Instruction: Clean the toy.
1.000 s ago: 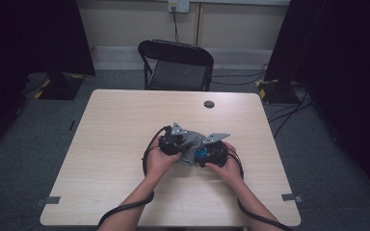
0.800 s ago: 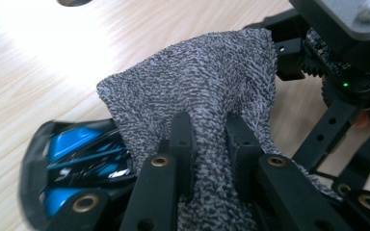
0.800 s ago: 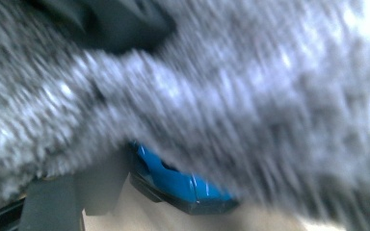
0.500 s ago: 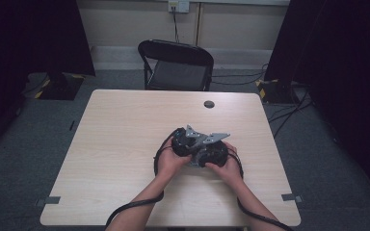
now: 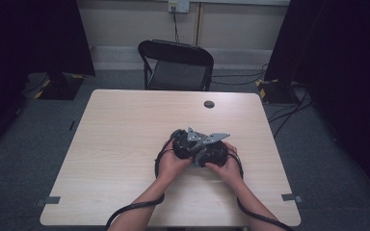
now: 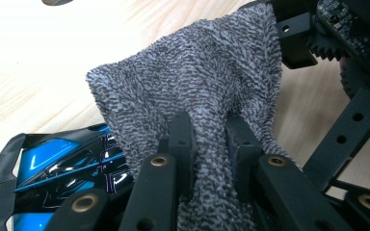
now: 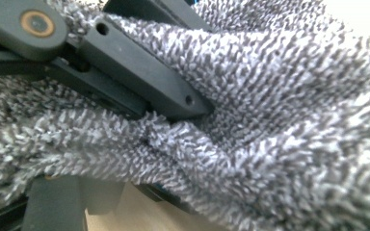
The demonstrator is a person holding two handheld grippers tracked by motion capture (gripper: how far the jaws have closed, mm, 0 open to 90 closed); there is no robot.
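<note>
The cloth (image 6: 207,91) is soft, light, floppy — best pinched at a bunched fold, as the left gripper's (image 6: 211,159) jaws clamp it; right gripper's (image 5: 216,153) jaw state unclear.

Since the earliest picture the left gripper (image 5: 185,144) has slid to the right across the table (image 5: 125,144), closing up against the right gripper (image 5: 214,153) until the two sit pressed together. The left hand (image 5: 171,163) and its forearm have swung the same way, and the loop of cable (image 5: 160,161) trailing from that gripper has shifted rightward along with it.
</note>
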